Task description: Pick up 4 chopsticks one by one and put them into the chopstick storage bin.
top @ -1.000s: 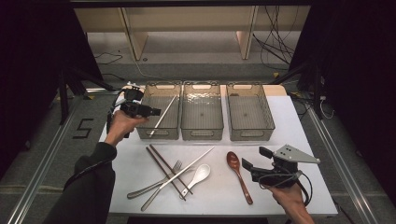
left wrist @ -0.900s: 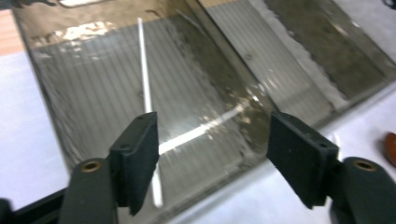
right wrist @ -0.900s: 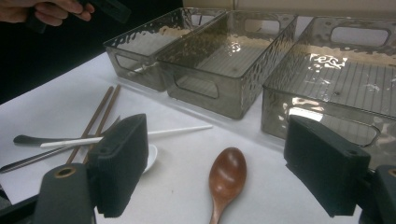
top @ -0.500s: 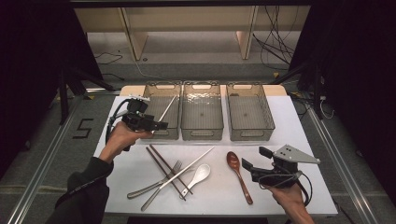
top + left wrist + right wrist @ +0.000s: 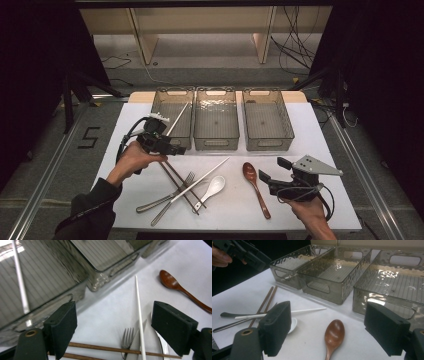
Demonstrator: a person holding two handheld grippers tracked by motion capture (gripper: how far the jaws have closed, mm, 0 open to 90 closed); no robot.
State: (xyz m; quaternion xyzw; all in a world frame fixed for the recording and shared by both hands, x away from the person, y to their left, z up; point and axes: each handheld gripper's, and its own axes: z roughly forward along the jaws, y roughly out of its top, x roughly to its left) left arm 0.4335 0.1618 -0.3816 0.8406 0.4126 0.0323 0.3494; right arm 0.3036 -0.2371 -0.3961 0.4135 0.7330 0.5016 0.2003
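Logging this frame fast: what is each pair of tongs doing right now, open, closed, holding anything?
Left tongs: open, empty, above the brown wooden chopsticks.
Right tongs: open, empty, near the brown wooden spoon.

The right gripper (image 5: 325, 330) is hovering with its two black padded jaws standing wide apart over a glossy brown wooden spoon (image 5: 333, 338) lying on the white table (image 5: 312, 322). Three clear smoky plastic bins (image 5: 332, 272) are sitting beyond, a white plastic chopstick (image 5: 299, 310) pointing toward them.
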